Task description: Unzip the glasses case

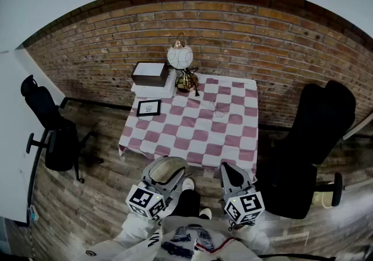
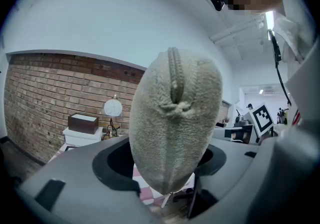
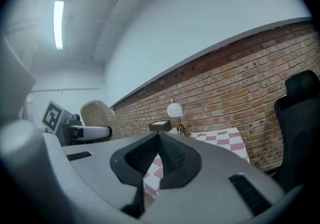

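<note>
**Glasses case** (image 2: 172,128): beige, fuzzy cloth, oval. It is off the worktop (image 1: 192,131), in the air just short of the left half of its near edge. The case stands on end, clamped in the left tongs (image 2: 165,163). Both dark pads press its lower flanks, and most of its body rises above the jaws. A ribbed zip track (image 2: 174,73) runs up the facing end. It looks closed, though the pile makes this hard to confirm.

**Right tongs** (image 3: 159,144): jaws together, nothing between them. They are held about level, short of the right half of the worktop's near edge, apart from the case.

**Worktop**: covered with a pink-and-white check cloth, its far edge against a brick wall (image 1: 274,38).

**On the worktop:**
- Far-left corner: a dark brown box (image 1: 148,72) stacked on a white box (image 1: 156,88).
- Middle of the far edge: a round white globe lamp (image 1: 180,56) with a copper loop on top.
- Left side, just nearer than the boxes: a small black-framed card (image 1: 148,107), lying flat.
- Right half, towards the far edge: a thin wire object (image 1: 218,108), too small to identify.

**Beside the worktop**, on the plank floor (image 1: 99,196):
- Left: one black office chair (image 1: 49,129).
- Right: a second black chair (image 1: 317,137).
</note>
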Tool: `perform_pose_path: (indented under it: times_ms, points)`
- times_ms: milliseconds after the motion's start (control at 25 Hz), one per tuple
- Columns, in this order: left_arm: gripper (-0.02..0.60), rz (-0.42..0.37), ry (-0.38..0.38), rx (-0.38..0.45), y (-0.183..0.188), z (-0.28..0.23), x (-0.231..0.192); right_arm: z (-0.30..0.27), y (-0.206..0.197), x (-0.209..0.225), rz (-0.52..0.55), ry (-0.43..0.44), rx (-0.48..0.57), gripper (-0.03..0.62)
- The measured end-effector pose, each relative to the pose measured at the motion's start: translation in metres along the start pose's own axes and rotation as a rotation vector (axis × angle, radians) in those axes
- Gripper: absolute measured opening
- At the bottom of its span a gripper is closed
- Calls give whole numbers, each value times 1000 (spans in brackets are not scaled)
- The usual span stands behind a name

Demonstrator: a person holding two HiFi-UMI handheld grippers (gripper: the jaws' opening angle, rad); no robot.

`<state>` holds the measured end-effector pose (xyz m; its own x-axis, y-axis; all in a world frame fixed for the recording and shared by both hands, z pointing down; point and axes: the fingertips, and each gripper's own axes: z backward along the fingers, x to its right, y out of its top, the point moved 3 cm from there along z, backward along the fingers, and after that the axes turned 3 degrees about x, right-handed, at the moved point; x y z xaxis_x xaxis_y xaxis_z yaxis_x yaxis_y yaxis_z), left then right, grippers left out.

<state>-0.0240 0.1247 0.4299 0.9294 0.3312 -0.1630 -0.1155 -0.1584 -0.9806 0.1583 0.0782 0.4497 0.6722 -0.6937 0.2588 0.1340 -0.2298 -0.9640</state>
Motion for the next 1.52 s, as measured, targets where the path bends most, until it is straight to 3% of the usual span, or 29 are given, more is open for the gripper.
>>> perform_pose_path:
  times_ms: [360, 920, 1520]
  points:
    - [293, 0, -17, 29, 14, -28, -54, -60, 7, 5, 29, -24, -6, 14]
    - [293, -47, -127, 76, 53, -94, -171, -184, 28, -10, 90, -87, 9, 14]
    - [293, -15, -203, 113, 82, -132, -217, -240, 30, -18, 129, -89, -19, 15]
